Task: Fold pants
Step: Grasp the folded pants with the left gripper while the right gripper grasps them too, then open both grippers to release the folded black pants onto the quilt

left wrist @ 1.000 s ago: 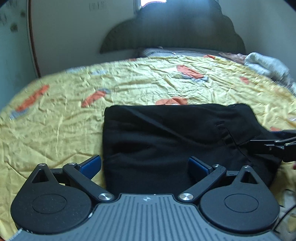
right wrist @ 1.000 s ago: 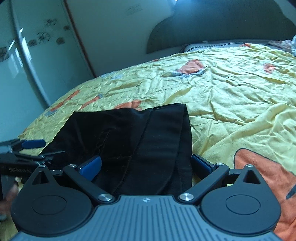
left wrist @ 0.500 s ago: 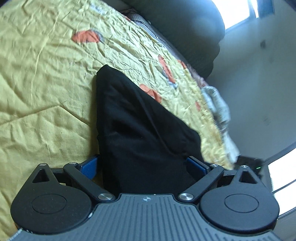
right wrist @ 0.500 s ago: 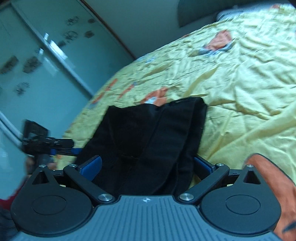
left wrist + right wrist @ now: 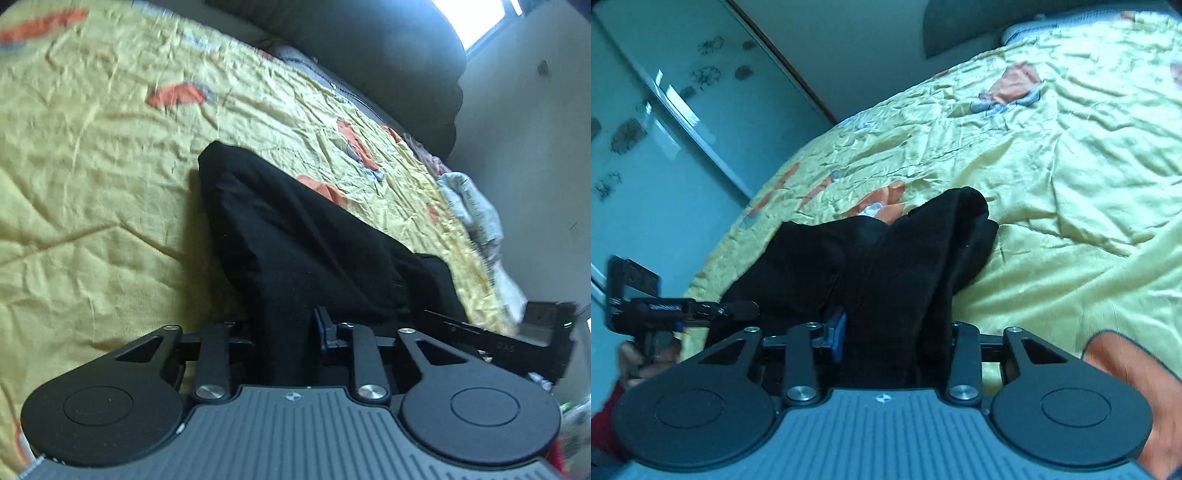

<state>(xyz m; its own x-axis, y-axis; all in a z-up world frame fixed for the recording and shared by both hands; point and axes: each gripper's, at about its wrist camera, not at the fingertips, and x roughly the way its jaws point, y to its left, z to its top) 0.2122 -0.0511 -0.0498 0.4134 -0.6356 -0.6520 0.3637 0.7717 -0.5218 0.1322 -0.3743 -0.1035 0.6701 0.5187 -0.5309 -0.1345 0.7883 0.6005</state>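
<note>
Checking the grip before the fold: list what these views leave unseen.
- Left tool: left pad hidden by black pants, left wrist view.
- Right tool: right pad hidden by the pants, right wrist view.
- Near pants edge: covered by both tool bodies.

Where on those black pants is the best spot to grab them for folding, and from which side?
Grip the near edge of the black pants, one corner each, coming in low from the near side of the bed. That edge lies flat and bunches easily. Both jaws have just been closing there: left gripper and right gripper pinch it.
</note>
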